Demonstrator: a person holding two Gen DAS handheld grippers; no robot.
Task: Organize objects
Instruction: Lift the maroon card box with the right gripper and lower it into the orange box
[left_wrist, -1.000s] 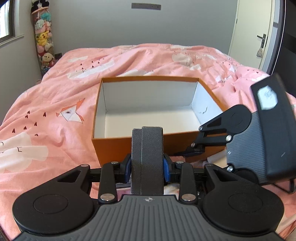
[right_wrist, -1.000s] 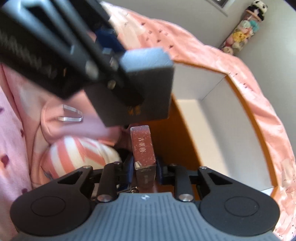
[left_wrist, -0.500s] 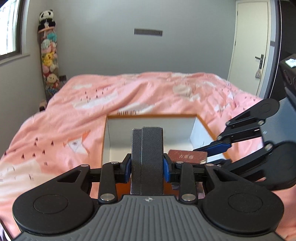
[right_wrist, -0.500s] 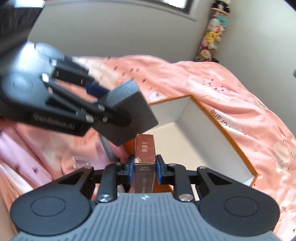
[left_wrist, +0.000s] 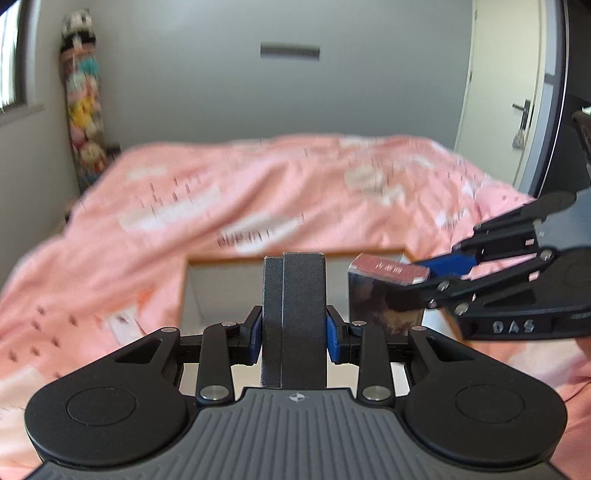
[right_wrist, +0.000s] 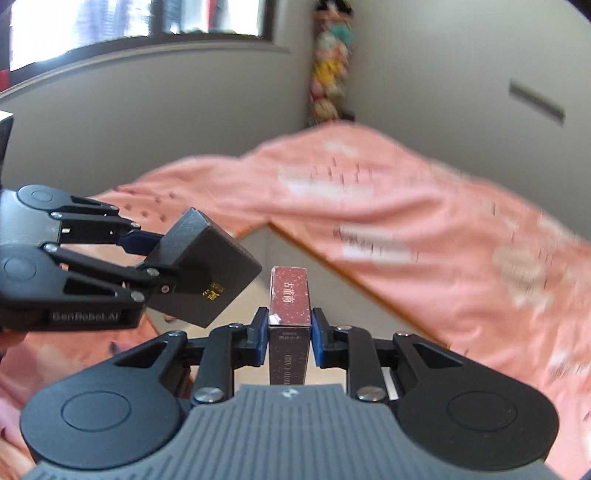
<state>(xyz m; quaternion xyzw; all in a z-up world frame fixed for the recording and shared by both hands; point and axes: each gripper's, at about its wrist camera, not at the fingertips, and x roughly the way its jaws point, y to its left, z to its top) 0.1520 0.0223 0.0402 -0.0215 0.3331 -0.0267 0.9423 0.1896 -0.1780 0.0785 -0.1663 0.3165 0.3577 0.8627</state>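
Here, the left gripper (left_wrist: 294, 325) clamps a dark case (left_wrist: 294, 314); the right gripper (right_wrist: 287, 334) clamps a red card box (right_wrist: 288, 295). Both hover near the orange box (left_wrist: 295, 255), probably mid-delivery. Next: lower inside, then release.

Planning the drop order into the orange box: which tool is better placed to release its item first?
Hard to call; slightly the right. The right tool holds the red card box pointing at the orange box opening. The left tool, gripping the dark case, seems level beside it, likely equally ready.
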